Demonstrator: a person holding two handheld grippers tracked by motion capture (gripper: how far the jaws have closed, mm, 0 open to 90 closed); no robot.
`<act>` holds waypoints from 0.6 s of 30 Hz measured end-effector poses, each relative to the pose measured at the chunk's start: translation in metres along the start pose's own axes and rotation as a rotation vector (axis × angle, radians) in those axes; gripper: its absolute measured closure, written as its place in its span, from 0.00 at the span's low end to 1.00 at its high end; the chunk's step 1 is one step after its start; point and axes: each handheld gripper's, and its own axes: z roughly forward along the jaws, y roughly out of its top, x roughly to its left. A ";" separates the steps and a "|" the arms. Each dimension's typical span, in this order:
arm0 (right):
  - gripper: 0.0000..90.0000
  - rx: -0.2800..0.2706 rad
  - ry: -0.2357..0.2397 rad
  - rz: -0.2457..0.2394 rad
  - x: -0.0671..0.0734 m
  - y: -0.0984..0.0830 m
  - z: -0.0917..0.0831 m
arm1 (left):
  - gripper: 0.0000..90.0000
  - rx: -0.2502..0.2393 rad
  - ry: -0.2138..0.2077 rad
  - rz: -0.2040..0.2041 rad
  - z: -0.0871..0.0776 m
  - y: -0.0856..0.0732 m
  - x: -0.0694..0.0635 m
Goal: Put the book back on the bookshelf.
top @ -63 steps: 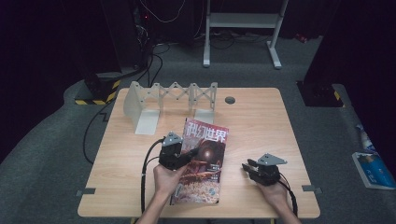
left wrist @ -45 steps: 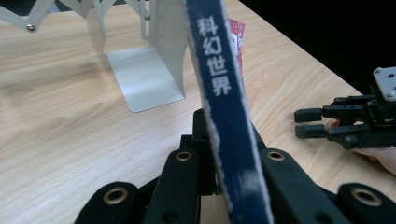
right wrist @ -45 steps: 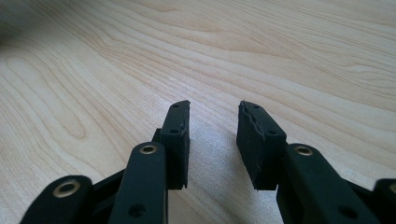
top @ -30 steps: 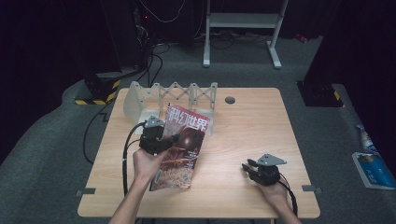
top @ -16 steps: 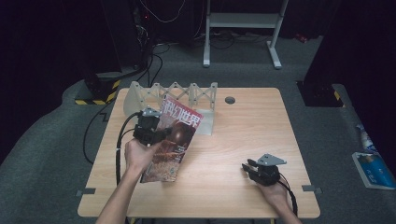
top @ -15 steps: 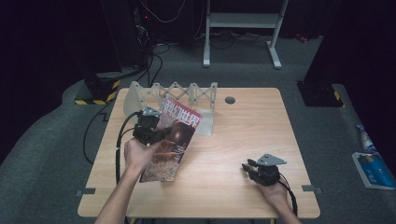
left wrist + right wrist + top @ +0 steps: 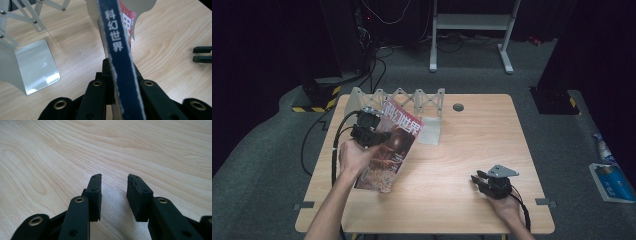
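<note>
Left of centre in the high view, a magazine [image 7: 391, 146] is pinched by the left gripper [image 7: 373, 134] and held tilted, its top edge raised toward the metal rack [image 7: 399, 100] at the far edge of the table [image 7: 472, 135]. Seen along the left gripper view, the magazine's blue spine [image 7: 119, 50] with white characters is clamped between the two black jaws, which are pressed against it on either side. A shiny divider plate [image 7: 35, 65] of the rack is seen at the left of that frame, standing on the wood. At the lower right of the high view, the right gripper [image 7: 478, 180] is rested on the table, well apart from the magazine. Its jaws are spread apart with nothing between them, bare wood being seen in the gap in the right gripper view [image 7: 113, 195].
</note>
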 end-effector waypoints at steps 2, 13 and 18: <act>0.72 0.000 0.000 0.000 0.000 0.000 0.000 | 0.90 0.020 -0.001 -0.003 0.001 0.002 0.001; 0.72 0.000 0.001 0.001 0.000 0.000 0.000 | 0.89 0.061 0.005 -0.026 0.003 0.011 0.011; 0.71 -0.001 0.000 -0.003 0.000 0.000 0.000 | 0.89 0.104 0.013 -0.016 0.003 0.016 0.011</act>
